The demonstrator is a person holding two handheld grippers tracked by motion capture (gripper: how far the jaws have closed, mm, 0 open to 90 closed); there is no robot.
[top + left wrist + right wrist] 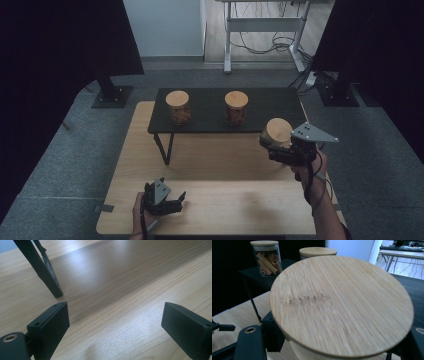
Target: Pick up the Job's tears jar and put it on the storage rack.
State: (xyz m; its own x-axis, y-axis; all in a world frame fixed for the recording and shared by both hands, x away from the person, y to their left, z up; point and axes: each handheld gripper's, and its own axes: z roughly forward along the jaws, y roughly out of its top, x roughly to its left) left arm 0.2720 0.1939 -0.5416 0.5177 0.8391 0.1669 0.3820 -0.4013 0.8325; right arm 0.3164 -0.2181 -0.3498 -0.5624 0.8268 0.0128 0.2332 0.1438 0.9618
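A light wooden table (215, 200) stands on grey carpet between dark curtains, and across its far part sits a low black shelf (210, 107) on thin legs, the landmark for everything here. Well in front of the shelf's left leg (47, 272), near the table's front edge, the left gripper (162, 195) rests low over bare wood with its fingers (51, 325) spread wide and nothing between them. On the shelf's left half stands a glass jar of brown sticks (178, 107) under a wooden lid, and near the shelf's middle a second jar (236, 108) of the same kind. Just off the shelf's right front corner, the right gripper (287, 150) holds a third jar (277, 134) clear of the table, its fingers (252, 340) clamped on the glass below the broad wooden lid (342, 305). The likely risk is the jar slipping, since smooth glass is gripped from the sides alone and the lid may simply sit loose; any tilt could shed it. If the jar is bound for the shelf's free right end, coming in too low would knock the shelf's front edge, and drifting toward the middle could bump the second jar.
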